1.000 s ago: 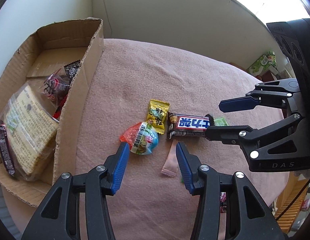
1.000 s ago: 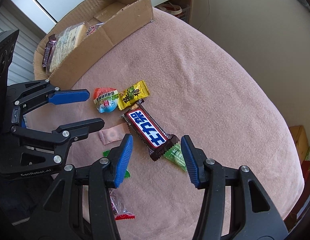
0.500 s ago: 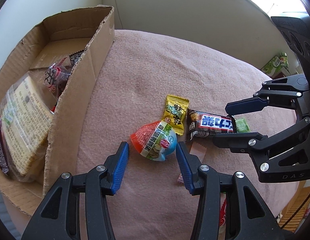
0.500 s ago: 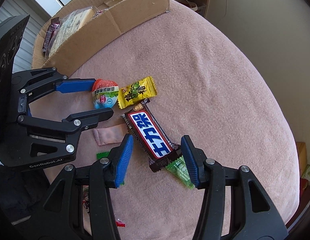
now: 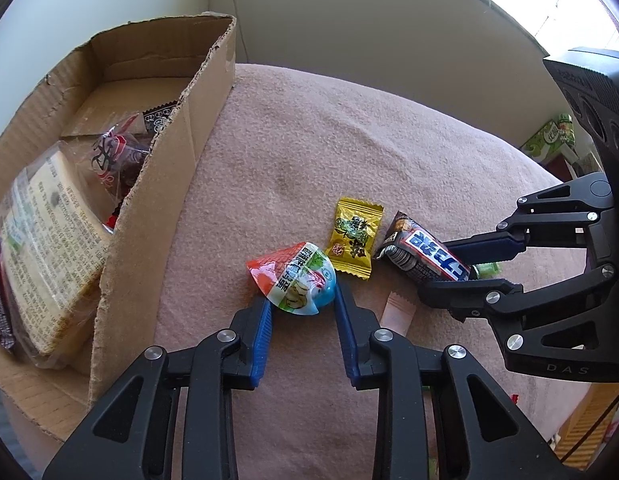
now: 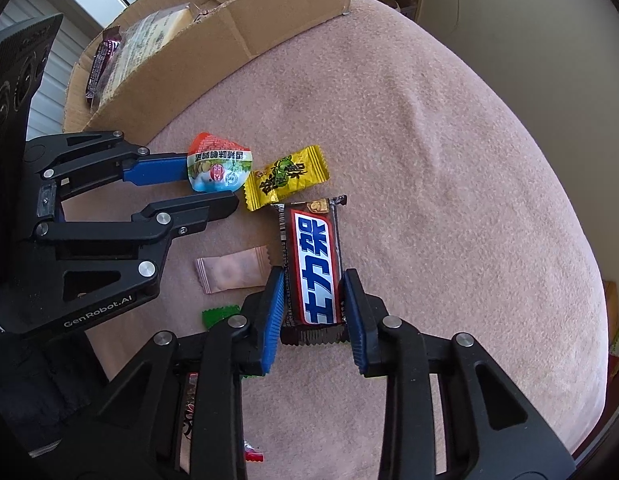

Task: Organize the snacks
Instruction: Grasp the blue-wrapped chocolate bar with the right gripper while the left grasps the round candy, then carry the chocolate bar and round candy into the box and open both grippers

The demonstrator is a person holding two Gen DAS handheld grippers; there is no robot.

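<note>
My left gripper (image 5: 302,300) is shut on a round jelly cup (image 5: 295,280) with a red, green and blue lid, low over the pink cloth; it also shows in the right wrist view (image 6: 217,168). My right gripper (image 6: 313,280) is shut on a dark chocolate bar (image 6: 313,264) with a blue and white label, its far end tilted up in the left wrist view (image 5: 423,254). A yellow candy packet (image 5: 353,242) lies between them. A cardboard box (image 5: 165,168) stands to the left and holds a large wrapped cake (image 5: 41,240) and other snacks.
A pink sachet (image 6: 233,270) lies on the cloth beside the right gripper. A green wrapper (image 6: 217,314) and a red-edged packet (image 6: 253,454) lie near the front. The round cloth-covered table (image 6: 449,200) drops away at the right. A green carton (image 5: 549,140) stands beyond the table.
Both grippers moved forward and closed: the left onto the jelly cup, the right onto the chocolate bar, whose far end has risen.
</note>
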